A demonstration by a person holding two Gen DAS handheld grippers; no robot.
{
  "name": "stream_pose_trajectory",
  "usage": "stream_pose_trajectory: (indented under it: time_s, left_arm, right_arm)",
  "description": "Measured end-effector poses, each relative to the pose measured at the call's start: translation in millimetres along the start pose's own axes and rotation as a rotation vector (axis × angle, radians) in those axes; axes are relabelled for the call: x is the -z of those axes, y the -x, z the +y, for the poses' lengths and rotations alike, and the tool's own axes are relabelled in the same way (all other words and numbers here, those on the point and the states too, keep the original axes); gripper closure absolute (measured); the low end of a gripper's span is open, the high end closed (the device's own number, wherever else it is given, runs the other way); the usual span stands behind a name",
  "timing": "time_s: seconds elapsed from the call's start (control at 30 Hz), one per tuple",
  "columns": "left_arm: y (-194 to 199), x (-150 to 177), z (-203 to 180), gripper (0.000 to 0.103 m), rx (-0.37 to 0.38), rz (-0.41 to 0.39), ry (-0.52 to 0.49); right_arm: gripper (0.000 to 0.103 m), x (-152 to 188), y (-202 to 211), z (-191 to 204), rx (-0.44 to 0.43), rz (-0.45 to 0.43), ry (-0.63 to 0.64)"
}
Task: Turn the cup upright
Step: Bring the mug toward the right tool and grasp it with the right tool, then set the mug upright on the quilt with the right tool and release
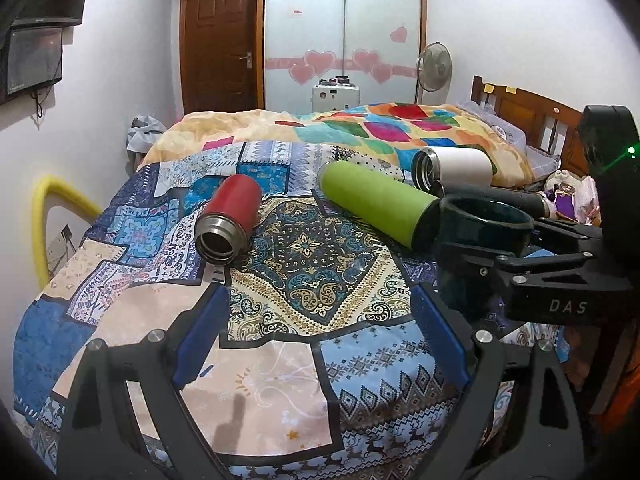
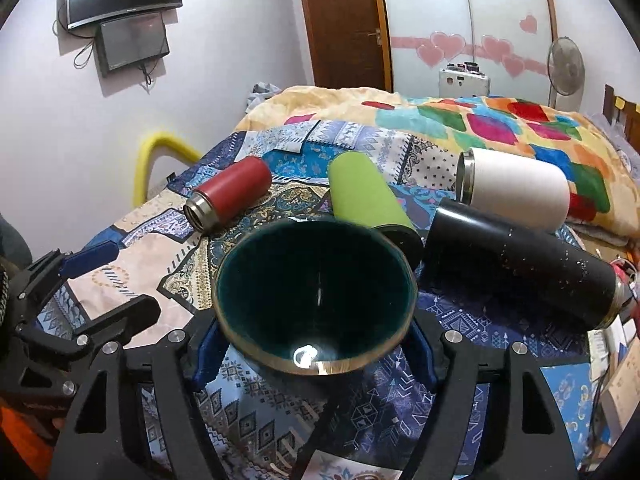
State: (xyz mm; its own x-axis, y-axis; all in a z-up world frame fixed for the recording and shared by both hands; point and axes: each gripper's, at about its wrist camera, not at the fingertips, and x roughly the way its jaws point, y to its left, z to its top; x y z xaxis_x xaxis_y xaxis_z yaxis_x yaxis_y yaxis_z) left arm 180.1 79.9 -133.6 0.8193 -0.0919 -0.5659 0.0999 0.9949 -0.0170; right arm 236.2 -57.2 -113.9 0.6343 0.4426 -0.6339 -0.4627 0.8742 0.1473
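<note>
A dark teal cup [image 2: 316, 296] stands mouth up between the blue pads of my right gripper [image 2: 314, 354], which is shut on it. In the left wrist view the same cup [image 1: 486, 224] shows at the right, held by the right gripper [image 1: 480, 276] above the patterned bedspread [image 1: 312, 264]. My left gripper [image 1: 320, 340] is open and empty over the bedspread, left of the cup. A red flask [image 1: 230, 220] [image 2: 230, 196], a green flask [image 1: 376, 200] [image 2: 368, 196], a white flask [image 1: 454, 168] [image 2: 516, 192] and a black flask [image 2: 520, 264] lie on their sides.
A colourful quilt [image 1: 380, 128] is heaped behind the flasks. A wooden headboard [image 1: 528, 116] and clutter sit at the right. A yellow tube [image 1: 44, 220] stands by the left wall. A door [image 1: 218, 48], wardrobe and fan [image 1: 434, 66] are beyond the bed.
</note>
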Motion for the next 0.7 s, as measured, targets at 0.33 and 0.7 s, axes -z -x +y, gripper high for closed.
stream_pose_trajectory:
  time_s: [0.33, 0.7]
  left_arm:
    - [-1, 0, -1, 0.010, 0.000, -0.005, 0.005]
    - [6, 0, -3, 0.010, 0.003, -0.015, 0.009]
  right_arm:
    - [0.032, 12, 3, 5, 0.022, -0.017, 0.033]
    - [0.031, 31, 2, 7, -0.010, 0.016, 0.010]
